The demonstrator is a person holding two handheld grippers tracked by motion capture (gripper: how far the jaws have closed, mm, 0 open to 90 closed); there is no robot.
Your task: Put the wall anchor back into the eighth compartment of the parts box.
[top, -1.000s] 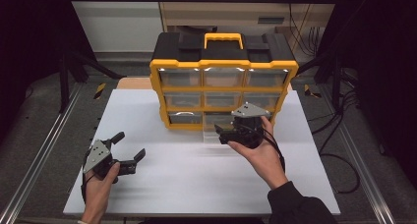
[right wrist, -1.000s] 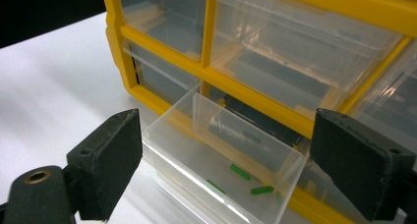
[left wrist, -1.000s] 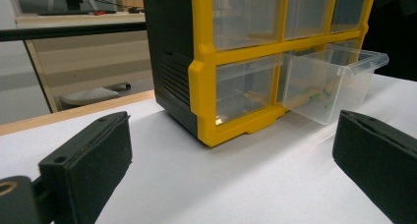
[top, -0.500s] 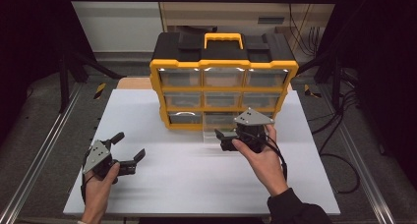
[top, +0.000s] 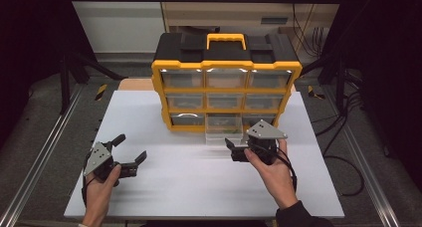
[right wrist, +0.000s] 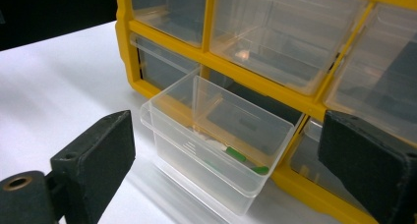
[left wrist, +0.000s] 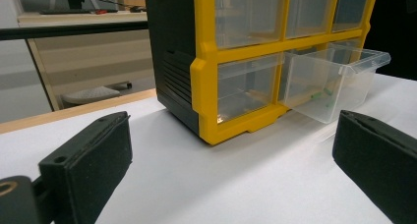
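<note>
Now your right gripper (top: 234, 151) sits before the pulled-out clear drawer (right wrist: 216, 135), fingers wide, green bits (right wrist: 236, 154) inside, your left gripper (top: 130, 152) wide-fingered, well apart on the bench (top: 189, 187).

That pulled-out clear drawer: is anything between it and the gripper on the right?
Nothing visible. The right gripper sits open on the bare white table just in front of the drawer, with only tabletop between them.
</note>
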